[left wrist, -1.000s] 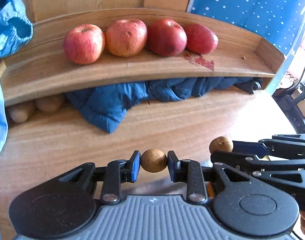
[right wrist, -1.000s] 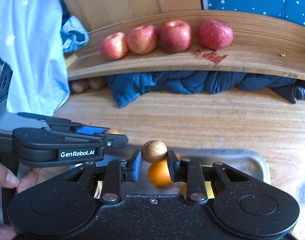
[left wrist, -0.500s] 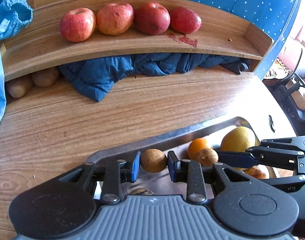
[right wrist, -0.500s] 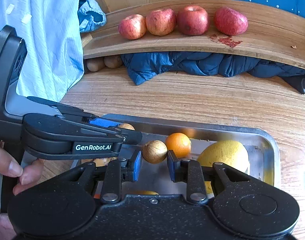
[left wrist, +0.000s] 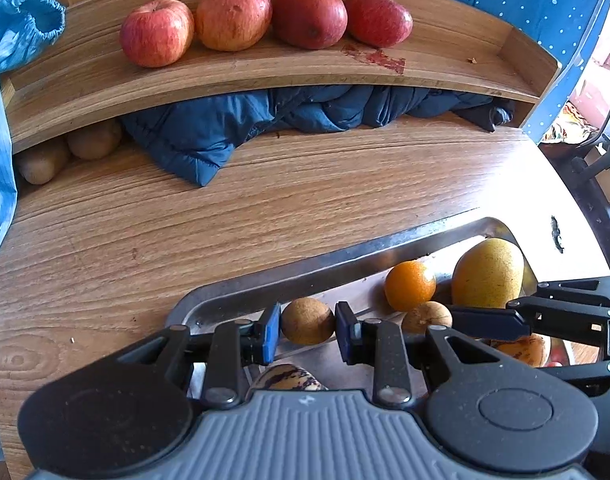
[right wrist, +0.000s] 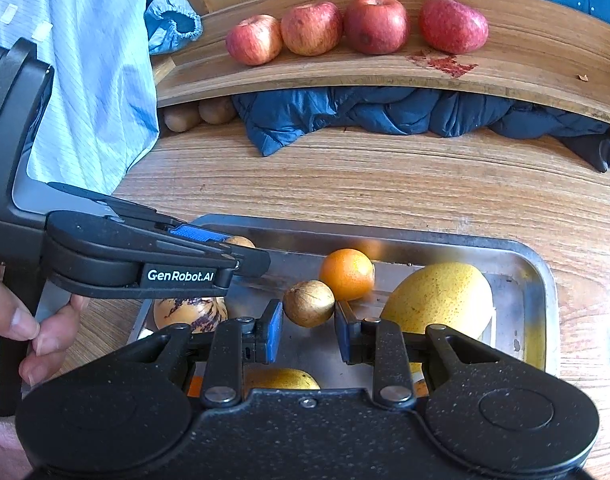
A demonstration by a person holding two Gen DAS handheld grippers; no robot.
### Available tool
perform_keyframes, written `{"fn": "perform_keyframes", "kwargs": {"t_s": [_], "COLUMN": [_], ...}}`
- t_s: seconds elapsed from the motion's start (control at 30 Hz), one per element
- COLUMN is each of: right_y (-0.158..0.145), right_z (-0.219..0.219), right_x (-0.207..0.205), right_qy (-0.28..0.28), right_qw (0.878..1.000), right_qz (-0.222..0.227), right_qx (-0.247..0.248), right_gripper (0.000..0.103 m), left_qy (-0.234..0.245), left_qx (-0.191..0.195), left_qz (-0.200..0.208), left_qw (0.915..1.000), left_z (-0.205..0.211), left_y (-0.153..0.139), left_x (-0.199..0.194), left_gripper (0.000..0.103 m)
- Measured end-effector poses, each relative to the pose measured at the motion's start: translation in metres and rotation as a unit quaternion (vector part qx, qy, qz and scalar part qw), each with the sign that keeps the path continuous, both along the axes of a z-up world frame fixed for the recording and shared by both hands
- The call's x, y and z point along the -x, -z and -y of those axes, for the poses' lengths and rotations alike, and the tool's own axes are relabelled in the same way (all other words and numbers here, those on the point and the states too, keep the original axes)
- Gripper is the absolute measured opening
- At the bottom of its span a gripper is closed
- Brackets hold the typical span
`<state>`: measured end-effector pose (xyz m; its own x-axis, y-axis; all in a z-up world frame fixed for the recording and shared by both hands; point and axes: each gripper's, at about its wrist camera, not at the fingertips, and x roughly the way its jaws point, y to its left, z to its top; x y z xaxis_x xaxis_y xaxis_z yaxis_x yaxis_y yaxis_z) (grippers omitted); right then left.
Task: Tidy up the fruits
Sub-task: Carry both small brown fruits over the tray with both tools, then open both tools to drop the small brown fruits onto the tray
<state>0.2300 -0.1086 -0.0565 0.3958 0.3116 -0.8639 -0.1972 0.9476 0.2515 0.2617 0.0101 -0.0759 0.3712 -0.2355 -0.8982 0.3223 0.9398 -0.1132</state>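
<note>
My left gripper (left wrist: 307, 322) is shut on a small round brown fruit (left wrist: 307, 321) over the near left part of a metal tray (left wrist: 289, 280). My right gripper (right wrist: 308, 309) is shut on a second small brown fruit (right wrist: 309, 303) over the same tray (right wrist: 533, 280). The right gripper also shows in the left wrist view (left wrist: 437, 318), to the right. In the tray lie an orange (right wrist: 347, 274), a large yellow fruit (right wrist: 439, 300) and a striped yellow fruit (right wrist: 190, 312). Several red apples (right wrist: 375, 24) stand in a row on a wooden shelf (right wrist: 385, 74).
A dark blue jacket (left wrist: 241, 128) is stuffed under the shelf, with two brown fruits (left wrist: 93, 140) beside it at the left. A light blue garment (right wrist: 89, 64) hangs at the left. The wooden table (left wrist: 265, 208) ends at the right.
Both grippers have drawn back from the shelf with their brown fruits held, so the tray with its fruits has come into view beneath them.
</note>
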Motion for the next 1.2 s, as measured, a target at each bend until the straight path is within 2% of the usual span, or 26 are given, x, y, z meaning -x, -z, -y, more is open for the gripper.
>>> {"fn": "perform_keyframes", "kwargs": {"t_s": [0.83,0.93,1.03,1.1,1.2], "right_y": [0.006,0.004,0.001,-0.003,-0.01], "right_z": [-0.002,-0.002,-0.005,-0.006,-0.007], "right_x": [-0.009,-0.008,-0.004,-0.001,0.003], "right_qy": [0.022,0.018,0.013,0.007,-0.004], "right_qw": [1.0,1.0,1.0,1.0,1.0], "right_qz": [-0.009,-0.008,-0.002,0.008,0.025], "right_qx": [0.003,0.005,0.008,0.012,0.018], "right_gripper": [0.031,0.036,0.045,0.059,0.074], "left_qy": [0.01,0.013,0.013,0.011,0.002], "left_qx": [-0.008,-0.006,-0.006,-0.008,-0.006], "left_qz": [-0.014,-0.02,-0.02,-0.014,-0.01], "left_qw": [0.9998,0.9997,0.9997,0.9998,0.9999], "left_z": [-0.007,-0.007,-0.008,-0.009,-0.013], "left_y": [0.006,0.007,0.005,0.002,-0.003], "left_x": [-0.014,-0.015,-0.015,-0.015,-0.014], "left_gripper": [0.034,0.037,0.053,0.057,0.062]}}
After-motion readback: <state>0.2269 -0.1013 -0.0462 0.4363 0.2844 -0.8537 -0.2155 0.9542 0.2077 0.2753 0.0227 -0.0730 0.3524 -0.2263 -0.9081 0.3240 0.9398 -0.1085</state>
